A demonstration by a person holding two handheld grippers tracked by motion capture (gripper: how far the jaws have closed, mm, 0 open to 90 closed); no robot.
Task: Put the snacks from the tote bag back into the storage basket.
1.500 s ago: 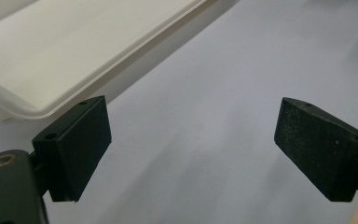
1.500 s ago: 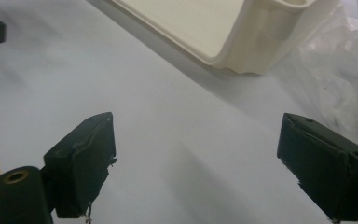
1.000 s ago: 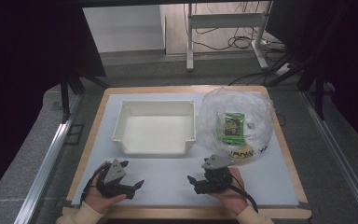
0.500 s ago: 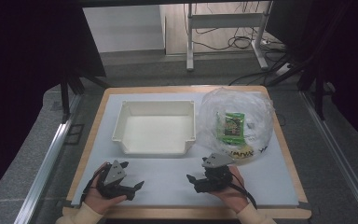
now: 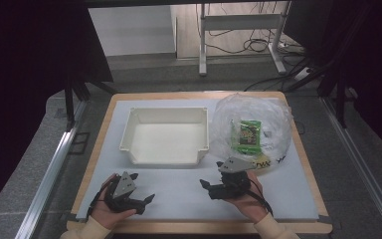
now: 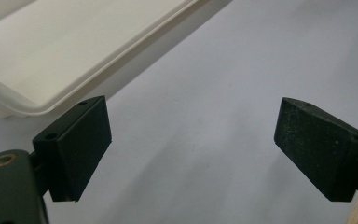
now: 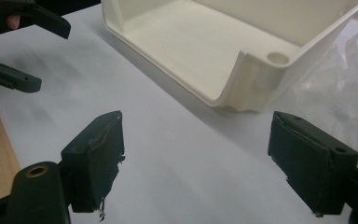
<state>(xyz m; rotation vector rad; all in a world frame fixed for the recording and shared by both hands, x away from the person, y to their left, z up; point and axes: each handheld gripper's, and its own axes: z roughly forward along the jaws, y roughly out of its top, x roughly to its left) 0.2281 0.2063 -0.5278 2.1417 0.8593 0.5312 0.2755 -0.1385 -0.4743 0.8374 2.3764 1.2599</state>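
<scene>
Hands rest at the near edge of the surface [image 5: 189, 199], each holding a claw low and idle: the left claw [image 5: 138, 199] has its jaws spread wide over bare mat, and the right claw [image 5: 210, 188] is likewise spread and grips nothing, both seemingly parked at a ready pose. Beyond them sits the empty white tray [image 5: 165, 158], its mouth up, probably to receive items. Just right of it lies the clear plastic bag [image 5: 268, 112] holding a green packet [image 5: 248, 136], within easy reach of the right claw
</scene>
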